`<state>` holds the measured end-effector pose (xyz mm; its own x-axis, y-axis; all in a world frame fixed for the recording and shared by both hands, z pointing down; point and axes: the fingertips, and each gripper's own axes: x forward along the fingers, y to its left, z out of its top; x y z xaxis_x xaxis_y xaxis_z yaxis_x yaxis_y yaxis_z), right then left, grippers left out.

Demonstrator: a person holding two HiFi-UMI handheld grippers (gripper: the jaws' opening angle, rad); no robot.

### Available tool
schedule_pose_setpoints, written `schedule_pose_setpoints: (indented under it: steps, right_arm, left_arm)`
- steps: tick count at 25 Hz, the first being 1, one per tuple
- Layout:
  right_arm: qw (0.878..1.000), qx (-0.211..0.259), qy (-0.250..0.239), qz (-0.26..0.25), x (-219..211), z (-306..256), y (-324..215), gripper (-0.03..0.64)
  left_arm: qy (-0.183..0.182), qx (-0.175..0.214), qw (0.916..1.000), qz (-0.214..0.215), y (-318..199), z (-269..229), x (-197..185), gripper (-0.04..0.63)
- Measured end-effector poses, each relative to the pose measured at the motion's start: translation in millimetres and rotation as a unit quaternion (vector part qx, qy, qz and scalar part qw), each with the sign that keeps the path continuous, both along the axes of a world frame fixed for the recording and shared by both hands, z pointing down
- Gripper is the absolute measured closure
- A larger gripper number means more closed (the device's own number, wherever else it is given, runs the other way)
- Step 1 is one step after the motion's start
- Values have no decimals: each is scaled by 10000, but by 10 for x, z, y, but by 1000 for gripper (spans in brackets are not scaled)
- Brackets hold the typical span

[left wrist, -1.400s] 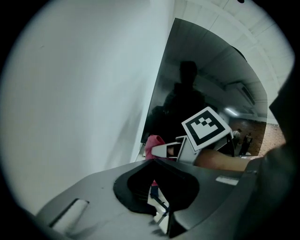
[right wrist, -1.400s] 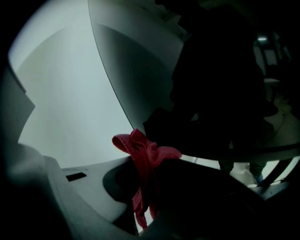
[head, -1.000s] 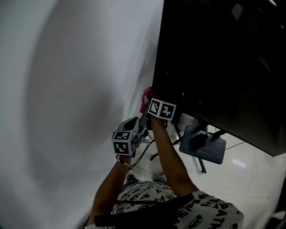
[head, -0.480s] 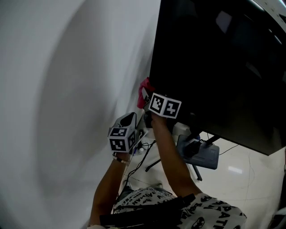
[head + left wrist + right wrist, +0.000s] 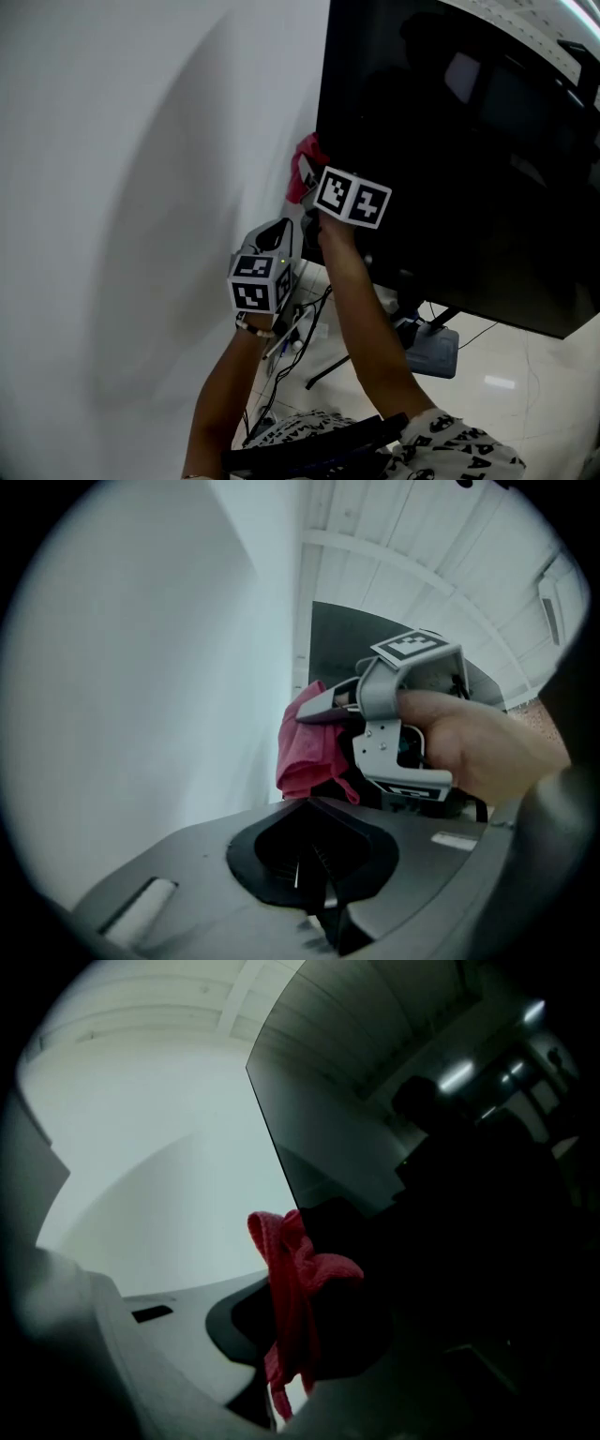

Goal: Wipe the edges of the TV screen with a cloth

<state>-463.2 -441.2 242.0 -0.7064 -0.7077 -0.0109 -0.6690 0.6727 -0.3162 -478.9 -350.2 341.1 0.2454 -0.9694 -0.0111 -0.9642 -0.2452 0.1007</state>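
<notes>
A large black TV screen point(image 5: 459, 159) fills the right of the head view, its left edge next to a white wall. My right gripper point(image 5: 307, 180) is shut on a red cloth point(image 5: 302, 167) and holds it against the screen's left edge. In the right gripper view the red cloth point(image 5: 292, 1288) hangs from the jaws right at the TV edge point(image 5: 272, 1147). My left gripper point(image 5: 281, 239) hangs lower left, jaws together and empty. From the left gripper view I see the red cloth point(image 5: 309, 747) and the right gripper's body point(image 5: 403, 733) with a hand on it.
A white wall point(image 5: 141, 187) runs along the left. Below the screen stand a TV stand base point(image 5: 433, 349), thin legs and loose cables point(image 5: 300, 337) on a pale glossy floor point(image 5: 525, 375).
My right gripper has slid the red cloth upward along the TV's left edge. The left gripper has stayed low beside it.
</notes>
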Motion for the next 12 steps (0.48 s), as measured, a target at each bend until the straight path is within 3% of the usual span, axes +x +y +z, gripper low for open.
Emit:
schedule_pose_setpoints:
  steps: [12]
  right_arm:
    - [9973,704,-198,5,-85,-1429,-19,541]
  left_arm:
    - [-194,709,9973,67,-101,-989,87,603]
